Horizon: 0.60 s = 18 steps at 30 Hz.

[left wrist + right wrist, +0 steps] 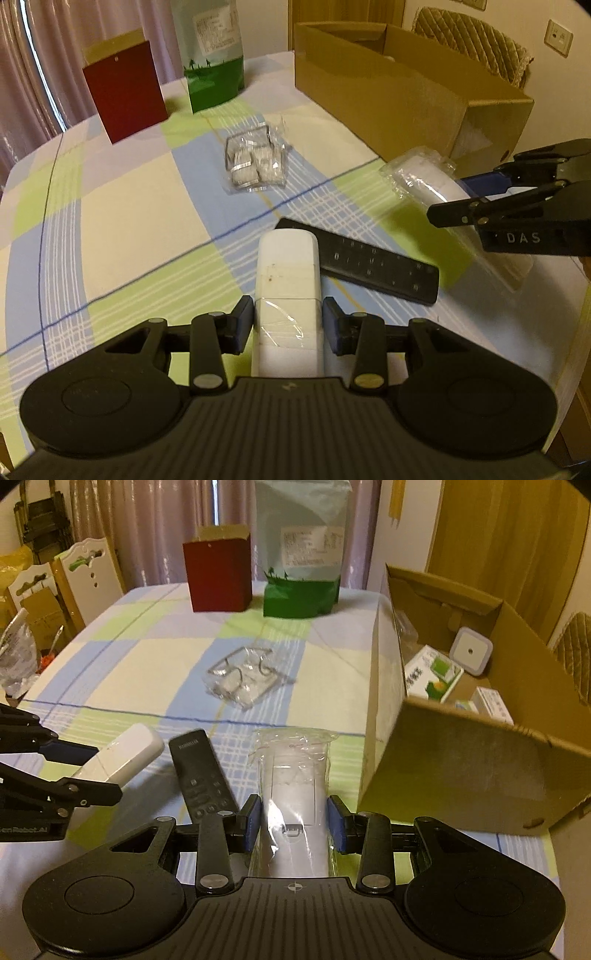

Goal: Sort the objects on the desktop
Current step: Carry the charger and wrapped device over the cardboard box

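My left gripper (288, 323) is shut on a white remote (286, 273) whose far end lies over a black remote (362, 266). In the right wrist view that left gripper (105, 773) comes in from the left with the white remote (125, 755) between its fingers. My right gripper (294, 821) is shut on a pale remote sealed in a clear plastic bag (291, 771), close to the cardboard box (461, 768). The left wrist view shows the right gripper (463, 194) at the right edge, around the bagged remote (421, 177). The black remote (201, 771) lies between the two grippers.
A clear packet of small white pieces (258, 162) lies mid-table on the checked cloth (129, 206). At the far edge stand a red box (125, 88) and a green pouch (212, 55). The open cardboard box (388, 88) holds a white square device (471, 651) and small cartons (432, 672).
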Each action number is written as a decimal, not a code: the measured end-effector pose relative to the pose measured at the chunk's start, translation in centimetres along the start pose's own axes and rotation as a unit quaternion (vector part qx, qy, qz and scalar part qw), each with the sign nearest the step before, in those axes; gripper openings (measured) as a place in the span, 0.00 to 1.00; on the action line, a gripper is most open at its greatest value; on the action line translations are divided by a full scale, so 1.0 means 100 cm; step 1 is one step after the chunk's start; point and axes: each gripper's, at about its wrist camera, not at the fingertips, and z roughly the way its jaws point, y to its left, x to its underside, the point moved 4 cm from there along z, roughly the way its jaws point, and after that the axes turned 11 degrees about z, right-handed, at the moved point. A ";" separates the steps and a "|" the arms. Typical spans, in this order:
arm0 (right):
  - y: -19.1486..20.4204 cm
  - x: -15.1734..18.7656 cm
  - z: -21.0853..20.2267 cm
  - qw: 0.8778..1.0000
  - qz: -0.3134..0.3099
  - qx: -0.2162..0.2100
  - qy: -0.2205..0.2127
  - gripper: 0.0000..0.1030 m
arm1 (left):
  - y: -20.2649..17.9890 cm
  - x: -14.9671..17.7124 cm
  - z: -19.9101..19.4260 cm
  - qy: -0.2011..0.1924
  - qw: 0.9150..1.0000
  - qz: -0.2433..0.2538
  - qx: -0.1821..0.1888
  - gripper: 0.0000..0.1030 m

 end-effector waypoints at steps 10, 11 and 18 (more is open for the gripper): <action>0.013 -0.022 -0.023 0.999 -0.014 -0.009 -0.029 0.36 | 0.014 -0.023 -0.018 -0.029 1.000 0.002 -0.010 0.34; 0.014 -0.025 -0.027 0.999 -0.014 -0.009 -0.033 0.36 | 0.015 -0.026 -0.019 -0.032 0.999 0.002 -0.011 0.34; 0.013 -0.046 -0.047 0.998 -0.015 -0.011 -0.059 0.36 | 0.018 -0.053 -0.028 -0.057 0.998 0.016 -0.017 0.34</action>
